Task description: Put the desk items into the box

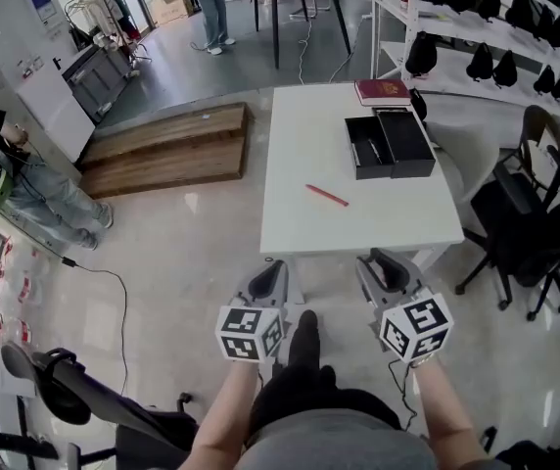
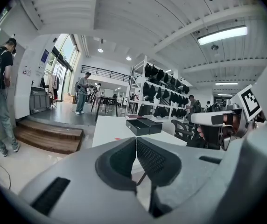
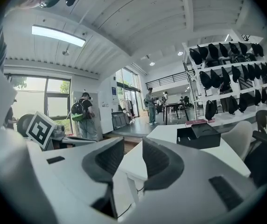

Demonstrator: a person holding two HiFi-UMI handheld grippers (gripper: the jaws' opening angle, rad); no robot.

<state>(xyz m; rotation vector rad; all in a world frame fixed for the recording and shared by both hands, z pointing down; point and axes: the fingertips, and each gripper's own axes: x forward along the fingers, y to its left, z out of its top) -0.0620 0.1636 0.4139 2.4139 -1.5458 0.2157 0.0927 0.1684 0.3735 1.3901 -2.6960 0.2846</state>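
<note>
the left gripper (image 1: pixel 269 268) had its fingers closed together, empty; the right gripper (image 1: pixel 385 261) held its fingers apart around nothing. a red pen (image 1: pixel 327 195) lay mid-frame on the white worktop (image 1: pixel 304 135), lower left of the open black box (image 1: pixel 390 145).

I'm looking into a big open-plan lab or workshop hall, with a polished grey floor (image 1: pixel 192 253), white shelving (image 1: pixel 544 94) hung with what look like black backpacks (image 1: pixel 421 55), a white table (image 1: pixel 358 164), black office chairs (image 1: pixel 535 223), a low wooden platform (image 1: pixel 167 145), tall windows (image 3: pixel 31 94) and people (image 1: pixel 211 3) standing about.
</note>
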